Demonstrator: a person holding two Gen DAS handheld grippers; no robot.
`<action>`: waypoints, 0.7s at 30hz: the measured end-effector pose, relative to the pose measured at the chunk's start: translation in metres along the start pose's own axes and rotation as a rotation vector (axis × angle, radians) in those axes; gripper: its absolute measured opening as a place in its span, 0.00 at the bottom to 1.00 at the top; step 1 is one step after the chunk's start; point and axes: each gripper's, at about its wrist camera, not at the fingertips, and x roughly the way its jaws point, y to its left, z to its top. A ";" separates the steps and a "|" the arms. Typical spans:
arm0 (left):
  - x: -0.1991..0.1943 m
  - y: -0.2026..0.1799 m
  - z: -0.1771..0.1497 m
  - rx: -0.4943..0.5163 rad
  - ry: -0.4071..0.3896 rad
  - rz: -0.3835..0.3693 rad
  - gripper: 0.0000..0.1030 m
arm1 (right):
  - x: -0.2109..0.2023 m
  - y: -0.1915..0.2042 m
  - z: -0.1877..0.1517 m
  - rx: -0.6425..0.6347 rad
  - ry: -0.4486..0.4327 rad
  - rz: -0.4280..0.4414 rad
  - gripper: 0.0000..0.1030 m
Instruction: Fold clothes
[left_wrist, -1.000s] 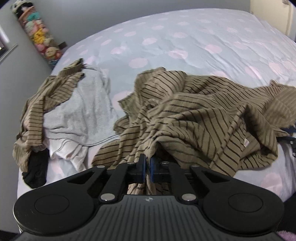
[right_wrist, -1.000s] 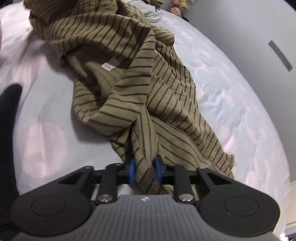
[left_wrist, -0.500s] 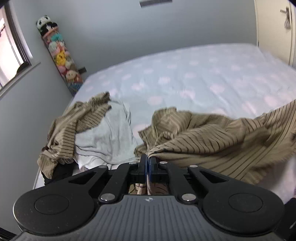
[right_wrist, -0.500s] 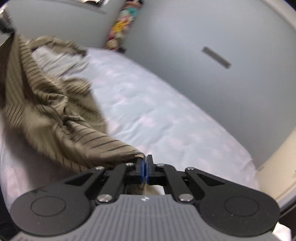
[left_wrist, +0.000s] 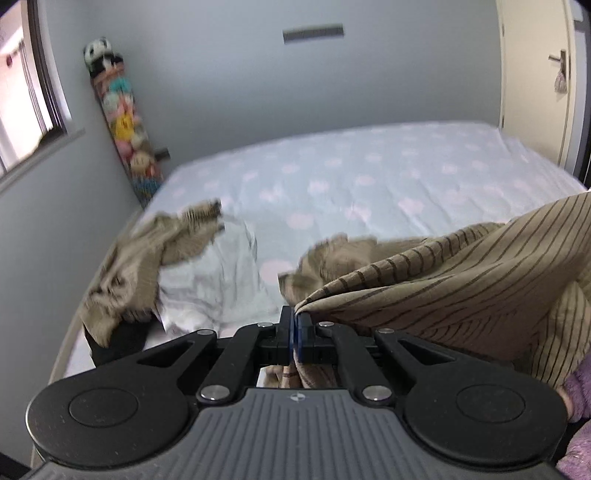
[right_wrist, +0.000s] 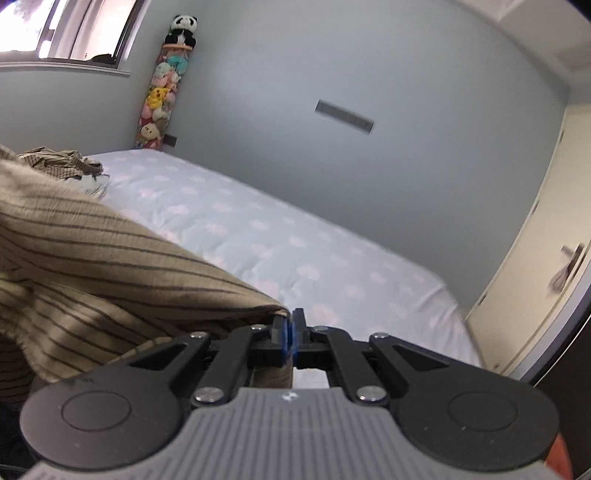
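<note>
Striped tan shirt (left_wrist: 461, 273) lifted off bed, stretched between both grippers, one end trailing crumpled on sheet. Second striped tan garment (left_wrist: 147, 258) heaped on white one (left_wrist: 218, 284), far corner.

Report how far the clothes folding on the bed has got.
Done: nothing looks folded yet. In hand: the left gripper and right gripper are each shut on an edge of the tan striped garment, lifted above the blue dotted bed. Left: folding it, then the crumpled pile of striped and white clothes at the bed's far corner.
</note>
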 end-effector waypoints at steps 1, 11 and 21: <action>0.011 -0.001 -0.002 0.006 0.024 0.001 0.00 | 0.006 0.002 -0.003 0.001 0.015 0.013 0.02; 0.139 0.001 -0.011 0.004 0.230 0.021 0.00 | 0.135 0.027 -0.037 0.043 0.249 0.095 0.02; 0.228 -0.009 0.003 0.062 0.318 0.042 0.16 | 0.237 0.045 -0.069 0.062 0.384 0.135 0.09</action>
